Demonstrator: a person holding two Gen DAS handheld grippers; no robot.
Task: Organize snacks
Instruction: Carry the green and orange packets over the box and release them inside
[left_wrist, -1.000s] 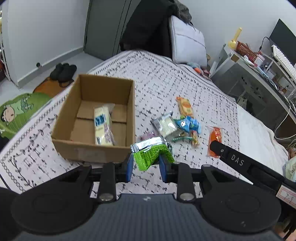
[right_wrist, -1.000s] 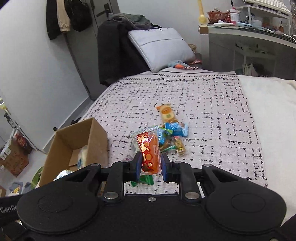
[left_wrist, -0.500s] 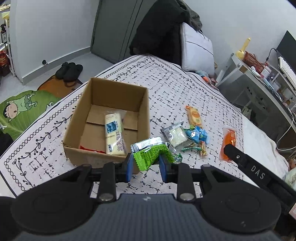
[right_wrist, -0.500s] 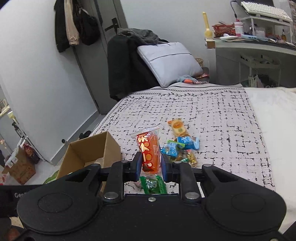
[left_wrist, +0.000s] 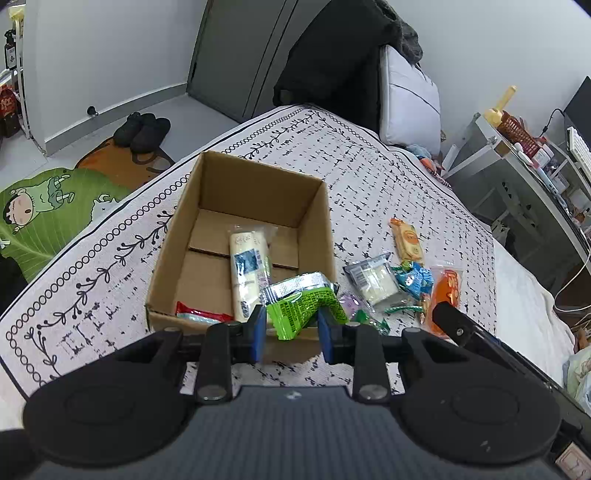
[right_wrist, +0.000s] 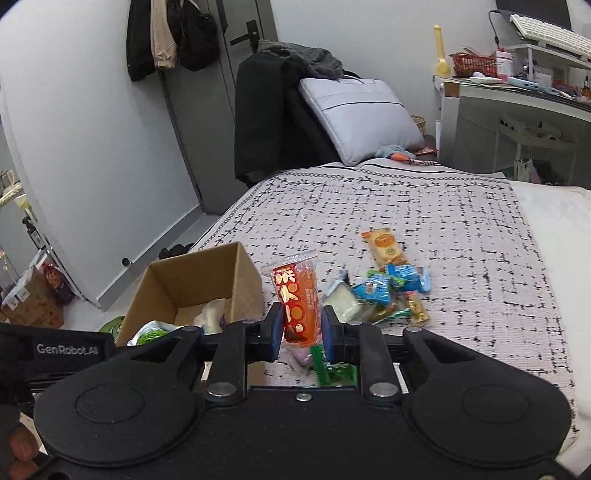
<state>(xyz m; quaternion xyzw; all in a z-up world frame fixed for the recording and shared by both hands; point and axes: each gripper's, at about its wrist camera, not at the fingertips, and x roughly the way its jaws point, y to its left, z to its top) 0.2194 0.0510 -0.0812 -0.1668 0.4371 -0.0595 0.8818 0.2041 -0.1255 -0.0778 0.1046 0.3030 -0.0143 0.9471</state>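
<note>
An open cardboard box (left_wrist: 173, 258) (right_wrist: 192, 280) sits on the patterned bedspread, with a long pale snack pack (left_wrist: 247, 269) and a red-ended packet (left_wrist: 195, 316) inside. My left gripper (left_wrist: 291, 330) is shut on a green snack packet (left_wrist: 301, 306), held over the box's near right corner. My right gripper (right_wrist: 303, 338) is shut on an orange snack packet (right_wrist: 297, 302), held up just right of the box. A pile of loose snacks (left_wrist: 402, 280) (right_wrist: 384, 291) lies right of the box.
An orange biscuit pack (left_wrist: 406, 236) (right_wrist: 384, 247) lies beyond the pile. A grey cushion (right_wrist: 354, 114) and dark clothing (right_wrist: 273, 110) stand at the bed's head. A desk (right_wrist: 517, 103) is to the right. Shoes (left_wrist: 142, 127) and a green mat (left_wrist: 44, 210) lie on the floor left.
Both grippers have risen and moved left toward the box, each still holding its packet. The green packet is now over the box's near right corner.
</note>
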